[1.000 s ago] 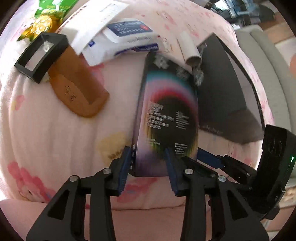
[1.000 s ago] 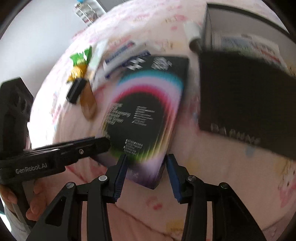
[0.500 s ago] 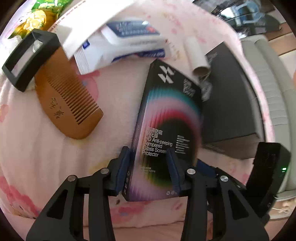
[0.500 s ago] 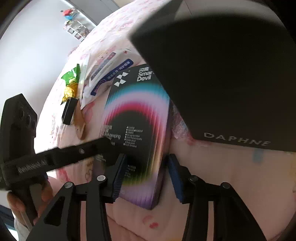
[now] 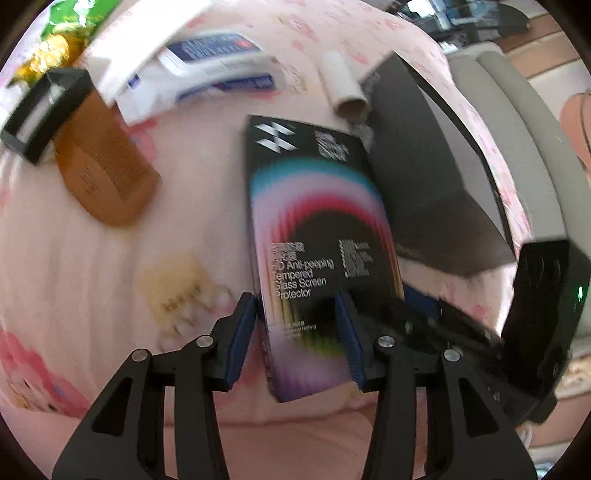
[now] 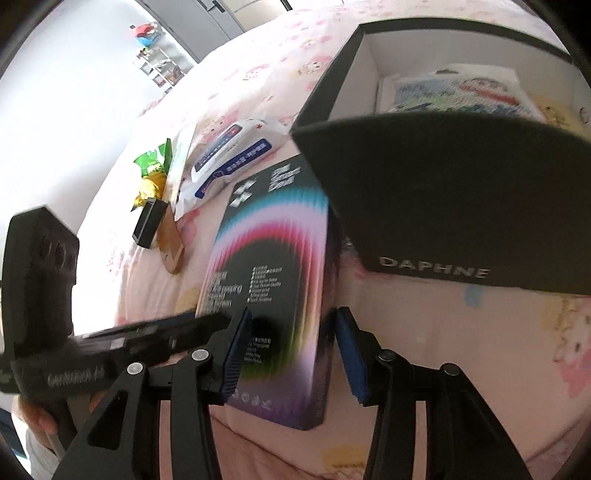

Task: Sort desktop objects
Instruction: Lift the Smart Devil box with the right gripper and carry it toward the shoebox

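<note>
A black screen protector box (image 5: pixel 317 236) with a rainbow arc lies on the pink cloth; it also shows in the right wrist view (image 6: pixel 273 273). My left gripper (image 5: pixel 295 332) is closed on its near end. My right gripper (image 6: pixel 291 350) straddles the same end from the right side, blue pads against both edges. A black DAPHNE box (image 6: pixel 443 192) stands open just right of it, with printed packets inside (image 6: pixel 461 92). In the left wrist view the black box (image 5: pixel 424 177) sits right of the protector box.
A wooden comb (image 5: pixel 107 173), a small black frame box (image 5: pixel 40 110), a wipes pack (image 5: pixel 207 70), a white envelope, a green snack packet (image 5: pixel 62 33) and a cardboard tube (image 5: pixel 345 88) lie on the cloth at the far left. A grey sofa edge (image 5: pixel 517 129) is at right.
The right gripper has swung back so the open inside of the black box shows. The protector box has tilted and shifted slightly in both grips.
</note>
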### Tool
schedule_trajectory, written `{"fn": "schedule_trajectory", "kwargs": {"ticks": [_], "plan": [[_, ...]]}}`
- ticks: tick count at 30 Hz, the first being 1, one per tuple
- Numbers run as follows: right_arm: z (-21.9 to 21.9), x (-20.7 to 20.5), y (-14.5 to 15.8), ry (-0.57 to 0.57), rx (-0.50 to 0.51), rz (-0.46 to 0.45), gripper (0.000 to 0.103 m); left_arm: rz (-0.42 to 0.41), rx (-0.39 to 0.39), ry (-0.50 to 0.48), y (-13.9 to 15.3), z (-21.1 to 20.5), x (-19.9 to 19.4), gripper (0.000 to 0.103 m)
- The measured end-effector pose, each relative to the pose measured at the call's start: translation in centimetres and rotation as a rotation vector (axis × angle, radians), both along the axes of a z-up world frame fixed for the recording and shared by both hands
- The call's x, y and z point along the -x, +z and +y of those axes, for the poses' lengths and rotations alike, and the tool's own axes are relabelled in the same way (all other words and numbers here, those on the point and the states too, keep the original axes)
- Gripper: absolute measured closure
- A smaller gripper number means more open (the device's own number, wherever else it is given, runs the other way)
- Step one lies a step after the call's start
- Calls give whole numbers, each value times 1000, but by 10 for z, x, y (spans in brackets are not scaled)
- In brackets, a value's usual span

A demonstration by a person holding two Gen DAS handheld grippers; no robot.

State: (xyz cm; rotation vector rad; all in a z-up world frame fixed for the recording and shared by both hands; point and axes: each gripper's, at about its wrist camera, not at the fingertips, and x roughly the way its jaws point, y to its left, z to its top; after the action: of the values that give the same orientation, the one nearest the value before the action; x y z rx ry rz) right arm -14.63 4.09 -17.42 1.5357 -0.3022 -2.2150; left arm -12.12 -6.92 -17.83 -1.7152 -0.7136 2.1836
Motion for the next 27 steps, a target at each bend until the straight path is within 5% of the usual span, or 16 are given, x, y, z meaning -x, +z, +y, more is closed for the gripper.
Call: {"fn": "schedule_trajectory", "kwargs": {"ticks": [9,17,27], "plan": [[13,-11,-3,-10,-95,-18,61,-1,-19,107,-6,-10,3,59],[18,0,-21,-35,-38,-84,61,-58,57,37,-13,-5,-4,59],[28,-13,4,-20,-12,-29,65,69,86,18,22,-20,-42,59]]}}
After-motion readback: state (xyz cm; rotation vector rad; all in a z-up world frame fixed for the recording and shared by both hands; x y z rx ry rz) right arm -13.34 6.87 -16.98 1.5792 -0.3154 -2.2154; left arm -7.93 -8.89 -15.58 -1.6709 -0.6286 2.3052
